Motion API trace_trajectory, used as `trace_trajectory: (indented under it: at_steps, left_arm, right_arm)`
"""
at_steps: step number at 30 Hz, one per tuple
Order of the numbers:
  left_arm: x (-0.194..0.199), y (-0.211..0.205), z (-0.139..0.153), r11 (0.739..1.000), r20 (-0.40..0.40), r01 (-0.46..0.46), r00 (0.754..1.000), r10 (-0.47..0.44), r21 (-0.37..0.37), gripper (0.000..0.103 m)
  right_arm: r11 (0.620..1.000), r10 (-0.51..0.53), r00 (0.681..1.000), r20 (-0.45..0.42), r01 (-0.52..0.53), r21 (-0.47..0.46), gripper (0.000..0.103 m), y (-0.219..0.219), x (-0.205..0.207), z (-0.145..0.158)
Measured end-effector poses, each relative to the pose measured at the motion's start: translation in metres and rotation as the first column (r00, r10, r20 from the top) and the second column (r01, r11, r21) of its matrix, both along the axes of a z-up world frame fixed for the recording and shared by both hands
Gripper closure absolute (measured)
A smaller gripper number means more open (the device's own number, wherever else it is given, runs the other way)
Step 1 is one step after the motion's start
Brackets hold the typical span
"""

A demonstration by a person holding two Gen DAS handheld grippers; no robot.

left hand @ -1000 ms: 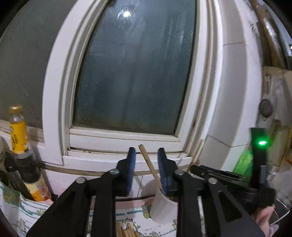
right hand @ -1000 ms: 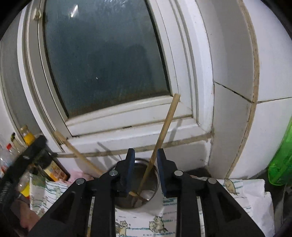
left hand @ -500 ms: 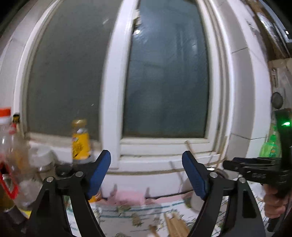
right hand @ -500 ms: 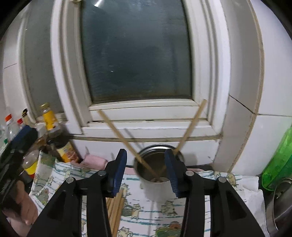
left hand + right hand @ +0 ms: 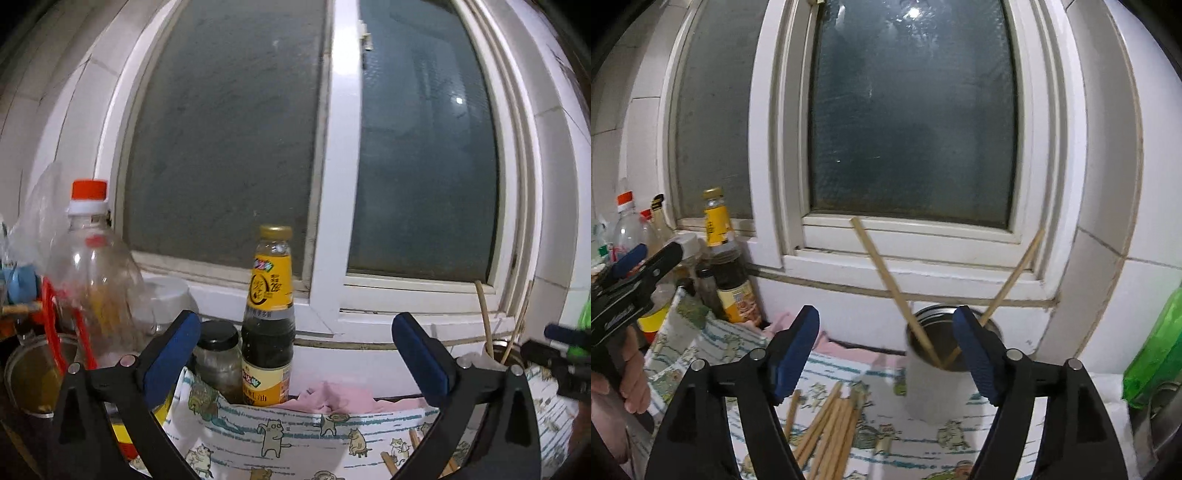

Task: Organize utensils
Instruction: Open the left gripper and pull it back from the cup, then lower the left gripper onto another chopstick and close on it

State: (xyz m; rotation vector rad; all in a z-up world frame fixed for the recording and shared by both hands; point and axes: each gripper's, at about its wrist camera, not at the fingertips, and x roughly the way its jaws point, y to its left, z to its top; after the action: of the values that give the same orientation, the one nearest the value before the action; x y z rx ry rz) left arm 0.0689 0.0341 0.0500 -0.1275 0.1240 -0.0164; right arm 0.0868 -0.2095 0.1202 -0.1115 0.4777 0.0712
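With both tongs just opened wide and empty, our right tongs sit nearer the loose chopsticks, lying at six o'clock, long axis running twelve-to-six, while the left tongs face the bottles.

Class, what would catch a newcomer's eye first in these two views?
Two chopsticks cross in a metal cup below the window. More chopsticks lie loose on the cat-print cloth before it. A yellow-labelled sauce bottle stands left, by the sill.
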Motion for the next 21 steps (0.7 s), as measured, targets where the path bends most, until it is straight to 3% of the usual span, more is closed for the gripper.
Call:
trace_trajectory:
  at_steps: [4,10,16,18,21]
  left_arm:
    - [0.002,-0.002,-0.004,1.000,-0.027,-0.016,1.000,0.016,0.008,0.000]
    - [0.016,-0.022,-0.020,0.985,-0.043,-0.093,0.994,0.101,0.147,0.000]
    - [0.026,-0.003,-0.023,0.995,-0.109,-0.097,0.989,0.099,0.028,0.000]
    - [0.030,0.001,-0.023,0.994,-0.138,-0.110,0.984,0.112,0.023,0.000]
    - [0.031,0.006,-0.022,0.992,-0.155,-0.124,0.980,0.127,0.027,0.000]
  right_arm:
    - [0.997,0.052,0.999,-0.016,-0.051,0.055,0.020,0.003,-0.001,-0.006]
    - [0.994,0.084,0.996,-0.012,-0.083,0.074,0.020,0.012,-0.004,-0.016]
    - [0.996,0.064,0.997,-0.035,-0.062,0.059,0.020,0.013,0.000,-0.022]
    - [0.997,0.050,0.996,-0.074,-0.046,0.058,0.020,0.014,0.002,-0.026]
    - [0.992,0.077,0.989,-0.128,-0.063,0.110,0.032,0.017,0.001,-0.030]
